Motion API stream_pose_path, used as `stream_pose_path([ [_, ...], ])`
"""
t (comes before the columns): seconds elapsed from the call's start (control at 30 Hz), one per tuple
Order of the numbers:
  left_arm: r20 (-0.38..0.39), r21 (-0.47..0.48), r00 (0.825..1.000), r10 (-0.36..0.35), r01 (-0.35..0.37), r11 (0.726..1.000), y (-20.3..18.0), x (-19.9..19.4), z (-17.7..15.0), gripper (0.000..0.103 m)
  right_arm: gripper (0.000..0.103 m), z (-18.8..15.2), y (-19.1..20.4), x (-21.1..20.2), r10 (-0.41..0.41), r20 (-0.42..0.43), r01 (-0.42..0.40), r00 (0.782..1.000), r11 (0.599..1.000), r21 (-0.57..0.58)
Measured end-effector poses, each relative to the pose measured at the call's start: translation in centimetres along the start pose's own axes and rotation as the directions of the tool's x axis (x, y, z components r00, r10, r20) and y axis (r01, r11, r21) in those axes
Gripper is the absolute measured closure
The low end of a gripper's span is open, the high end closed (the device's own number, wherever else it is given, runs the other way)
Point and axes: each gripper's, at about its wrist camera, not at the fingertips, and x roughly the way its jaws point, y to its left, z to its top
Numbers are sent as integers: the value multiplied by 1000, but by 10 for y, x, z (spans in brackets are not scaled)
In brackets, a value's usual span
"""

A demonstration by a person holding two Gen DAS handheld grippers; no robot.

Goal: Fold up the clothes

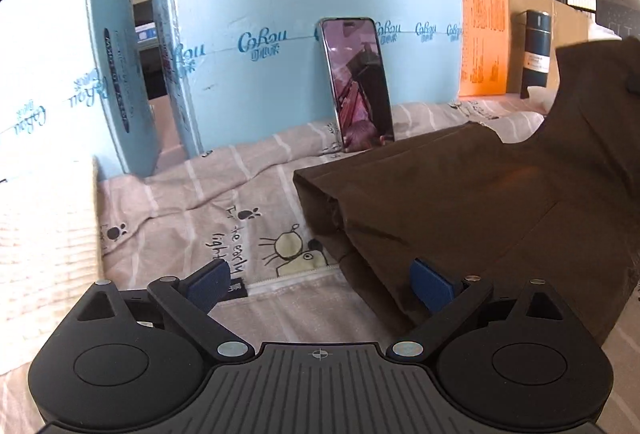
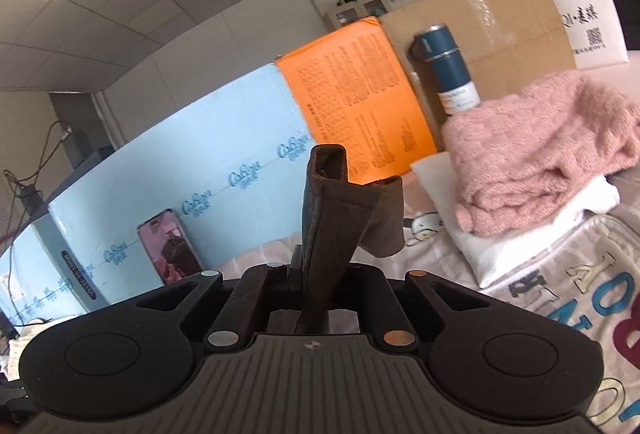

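A dark brown garment (image 1: 472, 202) lies on the printed bedsheet (image 1: 208, 218), its right part lifted up at the right edge of the left wrist view. My left gripper (image 1: 320, 284) is open, low over the sheet at the garment's near left hem, with one blue pad (image 1: 434, 284) against the cloth. My right gripper (image 2: 316, 270) is shut on a folded edge of the brown garment (image 2: 332, 210), which stands up between the fingers above the bed.
Light blue boxes (image 1: 280, 34) wall the back, with a phone (image 1: 358, 82) leaning on them. An orange box (image 2: 360, 94), a cardboard box (image 2: 496, 30) and a dark blue flask (image 2: 450, 70) stand behind. A pink sweater (image 2: 540, 146) lies on white folded cloth (image 2: 520, 234) at right.
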Motion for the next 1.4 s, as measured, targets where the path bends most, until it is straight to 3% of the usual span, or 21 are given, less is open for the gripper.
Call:
stream_pose_path([
  [0.17, 1, -12, 999, -48, 48, 999, 6, 23, 6, 5, 97, 7, 43, 10, 122, -6, -122, 992, 980, -158],
  [0.23, -1, -46, 998, -62, 62, 997, 11, 35, 12, 5, 97, 0, 63, 22, 176, -65, -185, 982, 960, -209],
  [0.4, -6, -147, 994, -110, 108, 983, 23, 47, 14, 5, 96, -37, 108, 49, 244, -251, -322, 937, 882, -343],
  [0.5, 46, -189, 993, -111, 118, 975, 30, 38, 15, 5, 90, -61, 121, 56, 257, -361, -398, 897, 825, -402],
  [0.57, 96, -227, 988, -119, 138, 964, 33, 28, 17, 5, 68, -72, 120, 61, 316, -446, -488, 837, 801, -346],
  [0.6, 121, -245, 985, -122, 149, 958, 34, 23, 19, 5, 60, -73, 118, 64, 354, -482, -531, 801, 792, -301],
  [0.67, 172, -253, 980, -95, 137, 958, 29, 10, 23, 5, 35, -73, 111, 67, 430, -538, -607, 725, 769, -202],
  [0.77, 218, -284, 966, -140, 200, 938, 14, -3, 31, 5, 27, -77, 104, 72, 507, -564, -654, 651, 752, -78],
  [0.83, 205, -307, 956, -210, 266, 914, 2, -3, 31, 5, 27, -74, 99, 71, 537, -559, -668, 631, 743, -41],
  [0.87, 197, -309, 951, -239, 292, 905, -5, -1, 31, 5, 25, -69, 94, 67, 545, -539, -669, 642, 742, -47],
  [0.9, 178, -282, 953, -246, 289, 915, -14, 1, 29, 5, 22, -63, 88, 61, 550, -513, -666, 659, 743, -58],
  [1.03, 112, -98, 985, -131, 142, 985, -45, 12, 19, 5, 12, -46, 58, 50, 527, -408, -600, 745, 797, -66],
  [1.1, 108, -6, 992, -72, 73, 997, -55, 16, 14, 5, 12, -44, 48, 55, 494, -398, -550, 773, 834, -33],
  [1.17, 85, 56, 995, -53, 49, 997, -60, 20, 10, 4, 12, -44, 42, 61, 471, -403, -520, 784, 854, -15],
  [1.3, 60, -15, 993, -104, 105, 994, -44, 23, 8, 4, 12, -44, 39, 69, 433, -380, -472, 818, 882, -10],
  [1.4, 86, -126, 984, -154, 164, 978, -28, 17, 9, 4, 12, -41, 32, 69, 384, -315, -406, 868, 914, -6],
])
